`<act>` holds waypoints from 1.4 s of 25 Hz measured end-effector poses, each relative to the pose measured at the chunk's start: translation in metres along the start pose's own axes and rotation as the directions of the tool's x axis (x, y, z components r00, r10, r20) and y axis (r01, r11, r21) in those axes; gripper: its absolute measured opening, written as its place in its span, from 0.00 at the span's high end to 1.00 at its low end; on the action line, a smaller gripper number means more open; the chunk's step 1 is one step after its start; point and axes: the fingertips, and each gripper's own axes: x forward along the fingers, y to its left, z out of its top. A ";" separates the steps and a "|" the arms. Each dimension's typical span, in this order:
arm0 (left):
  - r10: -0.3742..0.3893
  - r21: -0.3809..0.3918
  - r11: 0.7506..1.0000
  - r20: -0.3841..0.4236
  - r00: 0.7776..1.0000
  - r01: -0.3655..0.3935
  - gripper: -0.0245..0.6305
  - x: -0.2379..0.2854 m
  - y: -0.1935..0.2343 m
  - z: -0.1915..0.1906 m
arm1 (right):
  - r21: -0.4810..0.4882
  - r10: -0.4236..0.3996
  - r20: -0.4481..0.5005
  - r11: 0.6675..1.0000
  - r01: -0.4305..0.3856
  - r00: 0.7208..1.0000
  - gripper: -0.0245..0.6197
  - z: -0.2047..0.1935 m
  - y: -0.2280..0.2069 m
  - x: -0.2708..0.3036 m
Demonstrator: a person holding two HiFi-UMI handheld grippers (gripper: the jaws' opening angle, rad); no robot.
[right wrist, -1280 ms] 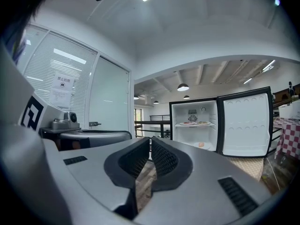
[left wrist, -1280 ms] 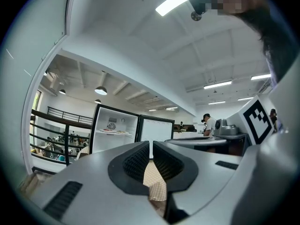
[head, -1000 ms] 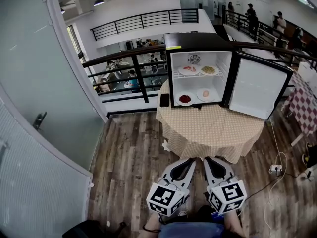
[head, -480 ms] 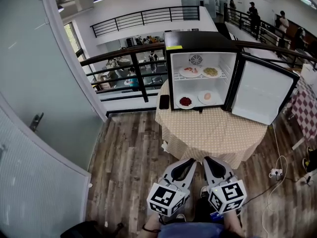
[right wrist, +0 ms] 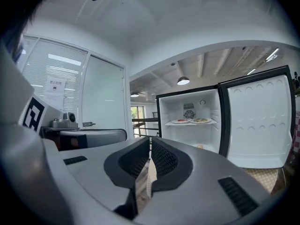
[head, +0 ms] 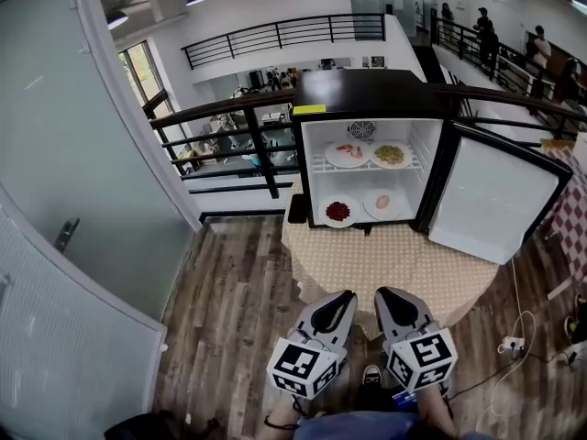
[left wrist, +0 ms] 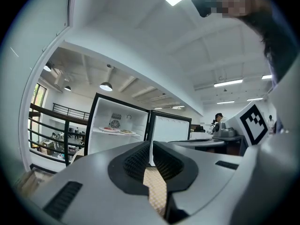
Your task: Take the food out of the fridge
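The fridge (head: 367, 99) stands on the table (head: 394, 269) with its door (head: 495, 200) swung wide toward 3 o'clock, so all the food faces the front and can be reached straight on. The top plates (head: 348, 154) lie on the wire shelf, and the bottom plates (head: 337, 212) lie on the compartment floor, one with something red at 9 o'clock and one with a pale piece at 3 o'clock. None is out yet. The left gripper (head: 342, 297) and right gripper (head: 386, 294) hang side by side at the table's 6 o'clock edge, well apart from the fridge at their 12 o'clock. Both are clenched on nothing, probably because no plate is within reach. They point ahead at the fridge, roughly level, held low and close to the person.
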 end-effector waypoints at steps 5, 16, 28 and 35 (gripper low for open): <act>0.037 -0.019 0.999 0.020 0.999 -0.037 0.93 0.052 0.005 0.008 | 0.000 0.023 0.000 1.000 -0.023 1.000 0.92 0.015 -0.050 0.016; 0.137 -0.052 0.989 0.035 0.990 -0.135 0.93 0.120 0.015 0.012 | 0.010 0.123 0.004 0.992 -0.123 0.992 0.92 0.027 -0.115 0.050; 0.201 -0.044 0.979 -0.014 0.980 -0.201 0.89 0.140 0.028 0.003 | 0.070 0.184 -0.017 0.981 -0.183 0.983 0.92 0.016 -0.136 0.078; 0.207 -0.056 0.976 -0.037 0.978 -0.209 0.85 0.154 0.052 -0.004 | 0.091 0.187 -0.040 0.979 -0.183 0.982 0.92 0.010 -0.143 0.102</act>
